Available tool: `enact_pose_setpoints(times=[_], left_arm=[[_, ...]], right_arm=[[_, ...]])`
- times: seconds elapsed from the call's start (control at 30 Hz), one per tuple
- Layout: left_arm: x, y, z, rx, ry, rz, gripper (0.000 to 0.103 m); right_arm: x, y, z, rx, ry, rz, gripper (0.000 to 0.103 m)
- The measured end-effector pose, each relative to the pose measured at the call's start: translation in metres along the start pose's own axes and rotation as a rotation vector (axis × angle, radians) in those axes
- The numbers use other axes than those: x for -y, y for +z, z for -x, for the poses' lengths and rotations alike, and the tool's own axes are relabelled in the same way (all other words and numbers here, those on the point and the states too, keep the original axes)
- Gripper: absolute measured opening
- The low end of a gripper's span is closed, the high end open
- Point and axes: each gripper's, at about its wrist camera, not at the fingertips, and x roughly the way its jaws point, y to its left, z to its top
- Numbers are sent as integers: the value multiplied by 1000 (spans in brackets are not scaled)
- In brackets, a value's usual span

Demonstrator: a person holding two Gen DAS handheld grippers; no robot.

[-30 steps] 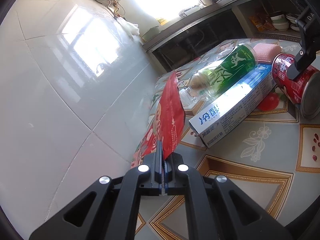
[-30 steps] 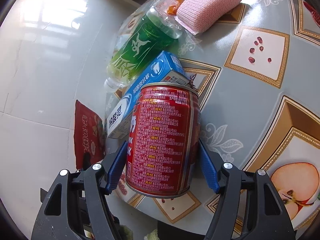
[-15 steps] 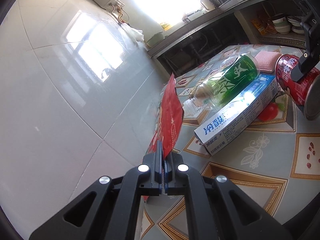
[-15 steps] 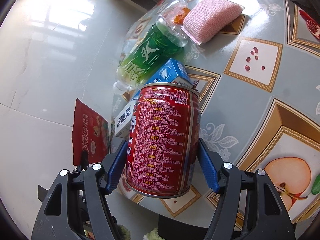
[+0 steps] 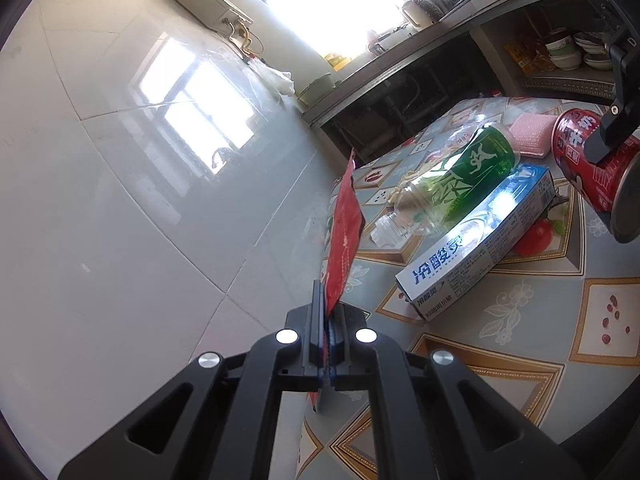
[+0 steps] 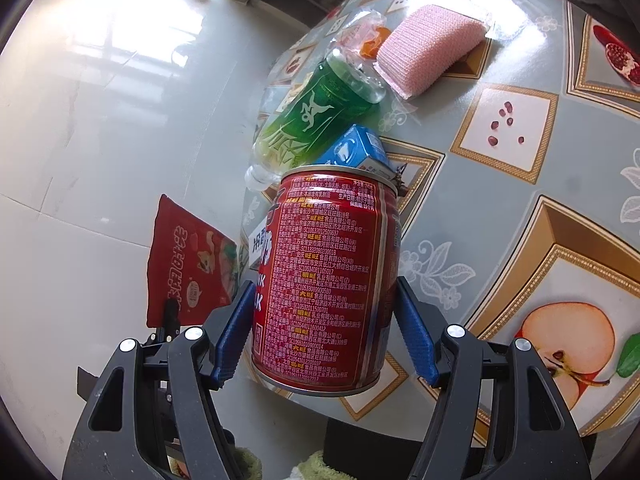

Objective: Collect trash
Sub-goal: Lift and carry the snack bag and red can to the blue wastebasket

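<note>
My left gripper is shut on the lower edge of a red snack wrapper, which stands up edge-on beyond the table's left edge, over the floor. The right wrist view shows the same wrapper held up to the left of the table. My right gripper is shut on a red drink can, its blue pads pressing both sides, and holds it above the table. From the left wrist view the can hangs at the far right.
A green plastic bottle, a blue toothpaste box and a pink sponge lie on the patterned tablecloth. Pale glossy floor tiles spread left of the table. A dark counter with shelves stands behind.
My left gripper has risen with the red wrapper, which now stands higher against the floor. The can stays gripped in my right gripper, almost unmoved.
</note>
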Motion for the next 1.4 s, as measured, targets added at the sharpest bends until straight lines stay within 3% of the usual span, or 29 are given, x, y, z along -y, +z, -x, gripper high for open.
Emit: enact_pose_setpoints(times=[0.33,0.6,0.8,1.0,1.4], left_arm=[[-7,9,19,37,50,-6,1],[-35,21,37,82,106,33,1],[-57,35,51,128,90,95,1],[-74,58,65,210,39,152,1],[-62,120,76,348,-224,245,1]], right_arm=[[4,3,-2,15,25,6,64],[1,3,2,26,35,19,64],[-1,2,6,37,45,29,64],[1,2,15,54,50,35,64],[19,0,59,149,60,10,64]])
